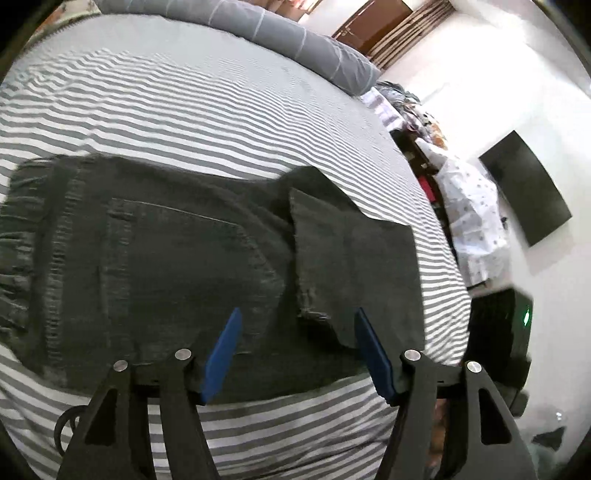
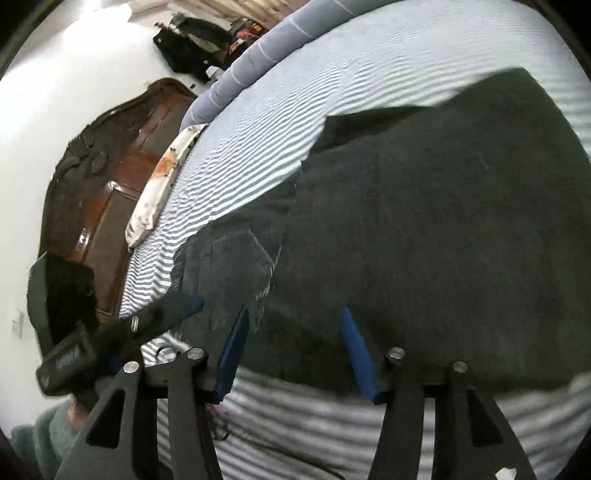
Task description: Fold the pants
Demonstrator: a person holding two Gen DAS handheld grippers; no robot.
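Dark grey pants (image 1: 177,258) lie folded on the striped bed sheet (image 1: 184,110), waistband at the left, back pocket up, with the leg ends laid over them at the right (image 1: 354,258). My left gripper (image 1: 295,321) is open and empty, hovering just above the pants' near edge. In the right wrist view the same pants (image 2: 424,221) fill the middle and right. My right gripper (image 2: 291,317) is open and empty over their near edge. The left gripper's blue fingertip (image 2: 194,302) shows at the left of that view, by the pocket.
A grey striped blanket (image 1: 295,33) lies rolled at the far edge of the bed. A wooden headboard (image 2: 110,177) and a pillow (image 2: 162,181) are at the left. A black screen (image 1: 524,199) hangs on the white wall, beside cluttered shelves (image 1: 443,177).
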